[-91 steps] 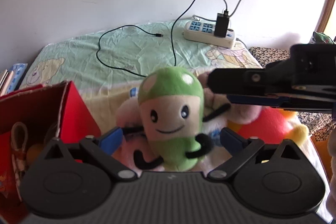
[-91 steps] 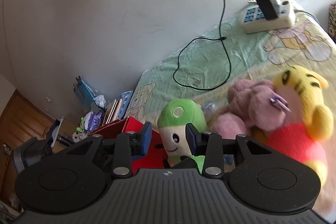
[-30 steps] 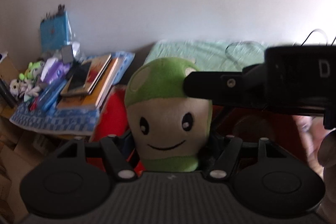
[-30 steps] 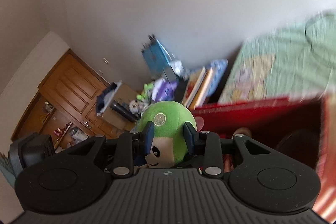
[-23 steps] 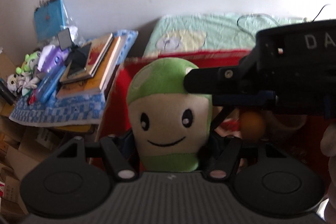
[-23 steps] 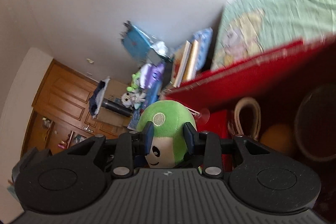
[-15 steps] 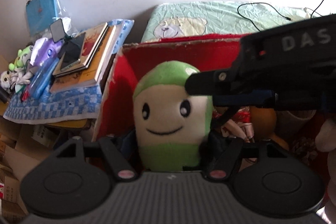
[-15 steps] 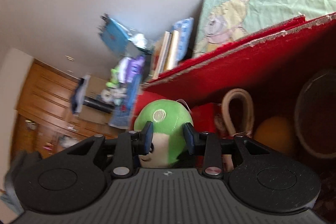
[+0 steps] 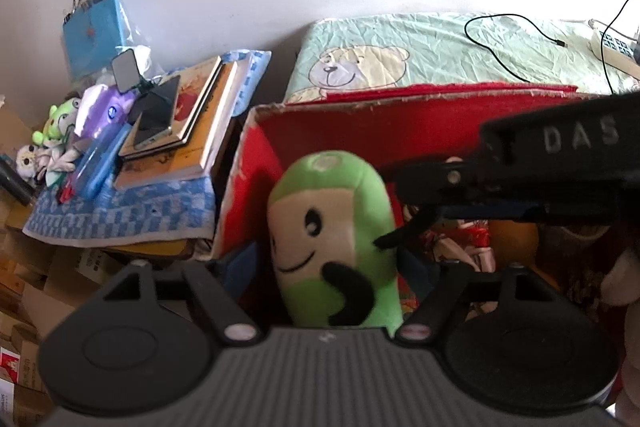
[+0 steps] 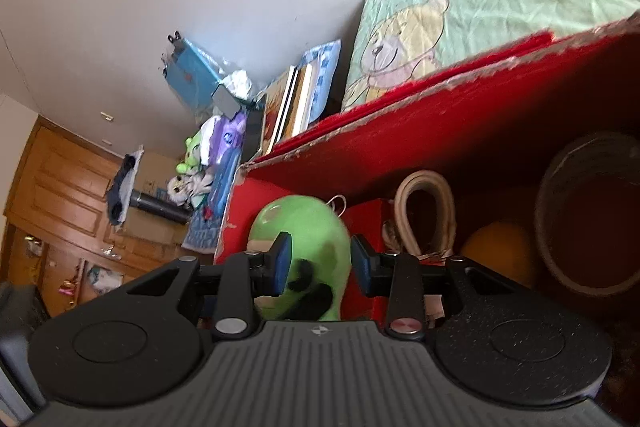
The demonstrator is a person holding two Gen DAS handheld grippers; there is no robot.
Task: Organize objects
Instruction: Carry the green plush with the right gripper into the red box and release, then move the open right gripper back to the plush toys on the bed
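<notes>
Beside the bed, a red box (image 9: 360, 131) stood open-topped, the landmark for all else. Both grippers hung over its left end: the left gripper (image 9: 324, 267) with jaws spread wide and the right gripper (image 10: 318, 263) parted, neither squeezing the green plush (image 9: 334, 227), which sat tilted inside the box, probably just let go. An orange ball (image 10: 496, 247) lay further right inside.

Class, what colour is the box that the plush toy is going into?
Red box; left wrist view.
</notes>
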